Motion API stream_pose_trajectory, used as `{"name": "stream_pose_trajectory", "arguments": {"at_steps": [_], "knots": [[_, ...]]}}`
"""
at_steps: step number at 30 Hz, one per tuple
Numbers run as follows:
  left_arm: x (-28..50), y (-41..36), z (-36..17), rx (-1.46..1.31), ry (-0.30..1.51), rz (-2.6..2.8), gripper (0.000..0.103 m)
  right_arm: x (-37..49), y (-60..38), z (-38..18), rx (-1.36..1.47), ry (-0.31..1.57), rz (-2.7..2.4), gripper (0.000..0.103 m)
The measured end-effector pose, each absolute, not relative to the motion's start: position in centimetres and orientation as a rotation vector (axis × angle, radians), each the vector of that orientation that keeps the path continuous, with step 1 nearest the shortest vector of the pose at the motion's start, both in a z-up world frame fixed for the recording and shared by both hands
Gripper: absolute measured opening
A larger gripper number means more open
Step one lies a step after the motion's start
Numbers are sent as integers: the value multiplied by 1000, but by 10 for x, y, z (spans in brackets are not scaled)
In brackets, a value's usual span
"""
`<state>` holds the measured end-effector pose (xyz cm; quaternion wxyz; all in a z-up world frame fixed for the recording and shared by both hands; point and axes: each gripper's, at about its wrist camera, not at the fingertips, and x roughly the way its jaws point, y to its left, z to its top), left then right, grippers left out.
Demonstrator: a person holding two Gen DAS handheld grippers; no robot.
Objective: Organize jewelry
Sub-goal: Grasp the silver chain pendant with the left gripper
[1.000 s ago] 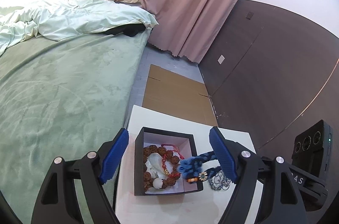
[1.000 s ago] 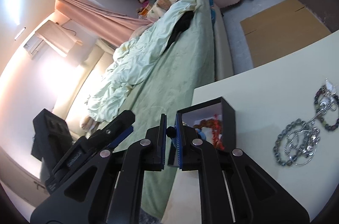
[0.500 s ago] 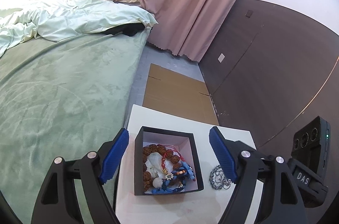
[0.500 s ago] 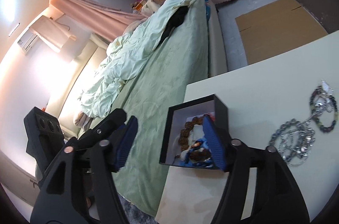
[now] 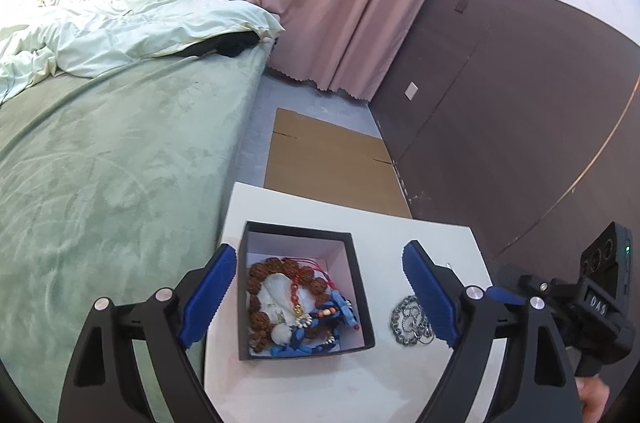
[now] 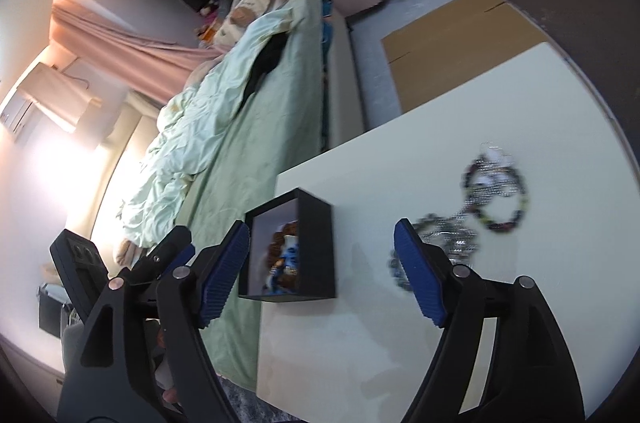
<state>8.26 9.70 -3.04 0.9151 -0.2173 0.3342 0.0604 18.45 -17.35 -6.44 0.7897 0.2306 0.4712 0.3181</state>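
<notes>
**Supervisor:** Report progress on the jewelry.

**Operator:** I have the black box [image 5: 362, 287] sitting between the spread fingers of my left tool [image 5: 318, 297], which is released and grasps nothing. The box already contains the brown bead bracelet [image 5: 272, 269] and the blue chain [image 5: 340, 307].

**Supervisor:** And the right tool?

**Operator:** My right tool [image 6: 320, 275] has just been opening; nothing sits between its fingers. Remaining: the silver bead cluster [image 6: 452, 239] just beyond its right finger, and the dark bead bracelet [image 6: 504, 199] farther out on the worktop [image 6: 380, 343]. I judge the task partly complete.
</notes>
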Motion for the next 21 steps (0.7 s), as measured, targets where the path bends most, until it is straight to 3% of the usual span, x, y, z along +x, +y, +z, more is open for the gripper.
{"name": "stream_pose_trajectory", "arguments": {"at_steps": [10,21], "knots": [[97,48,-42,-369,731,38,83,189,-223,-66,486,1041,596,82],[119,-7,-73,-309,829,-78,55,192,-262,-81,510,1089,536,82]]}}
